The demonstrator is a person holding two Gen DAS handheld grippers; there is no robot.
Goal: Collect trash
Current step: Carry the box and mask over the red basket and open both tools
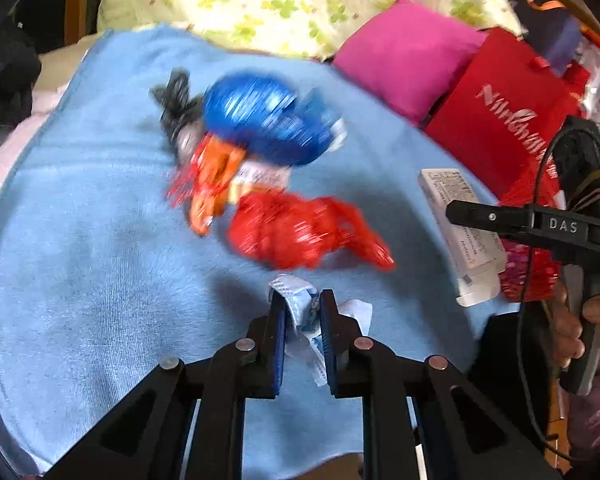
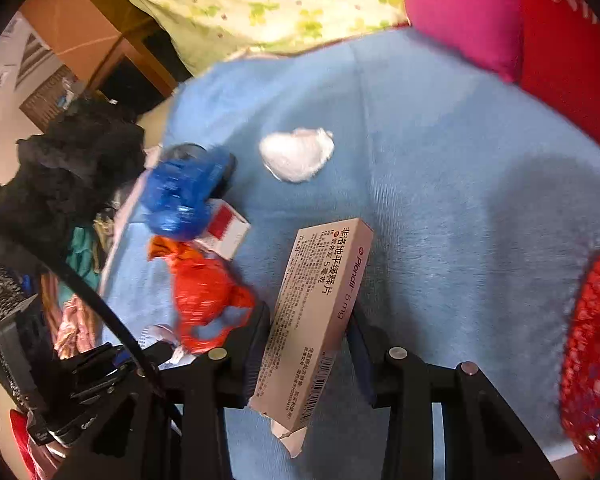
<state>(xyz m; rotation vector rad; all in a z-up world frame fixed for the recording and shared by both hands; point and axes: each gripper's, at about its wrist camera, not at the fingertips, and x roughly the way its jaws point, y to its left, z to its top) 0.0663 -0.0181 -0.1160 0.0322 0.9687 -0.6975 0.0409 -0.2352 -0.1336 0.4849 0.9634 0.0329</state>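
The left gripper [image 1: 302, 316] is pinching a crumpled white-and-blue paper wrapper [image 1: 300, 312] on the light-blue fleece blanket [image 1: 100, 260]; the right gripper [image 2: 308, 332] is clamping a beige cardboard medicine carton [image 2: 316, 320] askew; lifting is risking the thin wrapper tearing and the carton pivoting free.

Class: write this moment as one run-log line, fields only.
left gripper: shut on white wrapper | right gripper: shut on medicine box | surface: blue towel

Medicine carton [image 2: 316, 320]: "Plendil 5 mg", Chinese print "非洛地平缓释片", barcode near torn end. Black clamp [image 1: 540, 228] on right gripper: "DAS". Red bag [image 1: 508, 120]: white lettering, blurred, illegible.
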